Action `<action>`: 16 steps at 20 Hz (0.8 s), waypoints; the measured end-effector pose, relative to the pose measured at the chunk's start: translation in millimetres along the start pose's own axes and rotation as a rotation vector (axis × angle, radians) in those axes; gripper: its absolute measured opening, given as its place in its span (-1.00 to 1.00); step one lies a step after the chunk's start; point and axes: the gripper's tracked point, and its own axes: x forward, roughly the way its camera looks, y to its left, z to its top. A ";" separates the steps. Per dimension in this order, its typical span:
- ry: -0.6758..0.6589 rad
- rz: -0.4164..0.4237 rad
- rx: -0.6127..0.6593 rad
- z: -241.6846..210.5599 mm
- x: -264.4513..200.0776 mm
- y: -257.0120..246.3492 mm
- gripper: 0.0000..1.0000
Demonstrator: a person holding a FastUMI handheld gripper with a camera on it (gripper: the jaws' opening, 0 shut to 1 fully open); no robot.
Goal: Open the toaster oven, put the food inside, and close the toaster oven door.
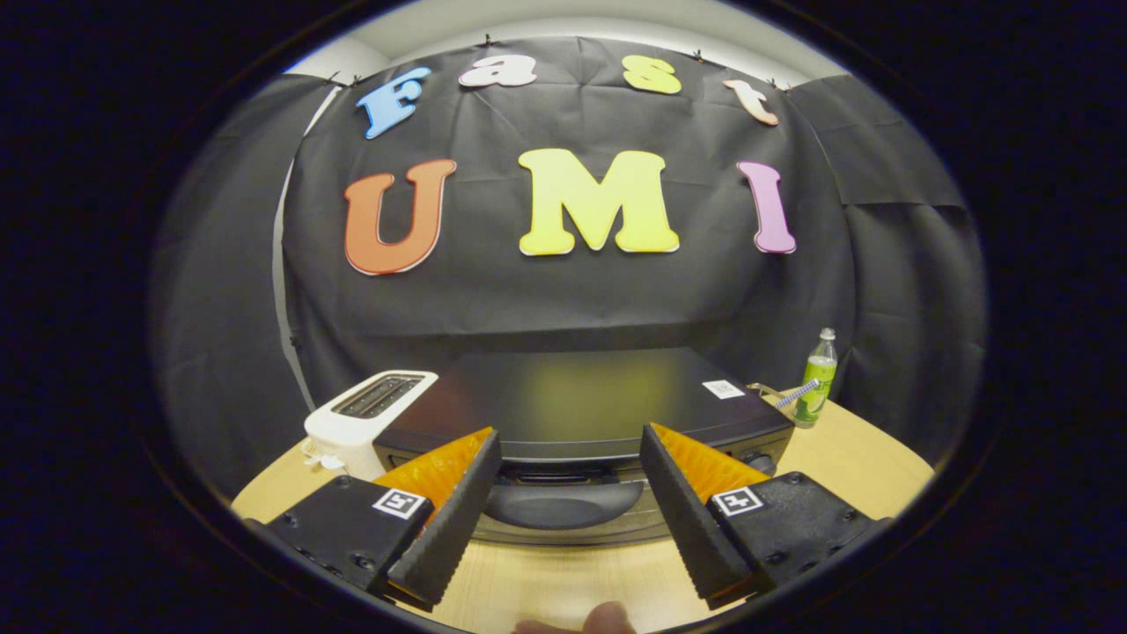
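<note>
The gripper (570, 449) has two wedge-shaped fingers (449, 519) with ribbed inner faces; behind each, a screwed housing bearing a square marker (401, 504).

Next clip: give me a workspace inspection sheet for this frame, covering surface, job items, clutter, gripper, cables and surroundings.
Surface: light wooden round table, bare in front of the oven.
Job's things: black toaster oven, door shut, dark curved door handle just ahead between the fingers; food not seen.
Clutter: white two-slot pop-up toaster touching or nearly touching the oven's left side; green plastic bottle upright behind its right corner.
Gripper: gripper open, fingers astride the handle, not touching it.
Cables: nothing seen for sure.
Surroundings: black cloth wall; a fingertip at the near table edge.
</note>
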 end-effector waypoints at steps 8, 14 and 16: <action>0.017 -0.024 -0.025 -15.3 7.9 1.3 1.00; 0.015 -0.016 -0.049 -32.5 -19.8 0.7 1.00; 0.032 -0.007 -0.036 -41.1 -33.0 0.5 1.00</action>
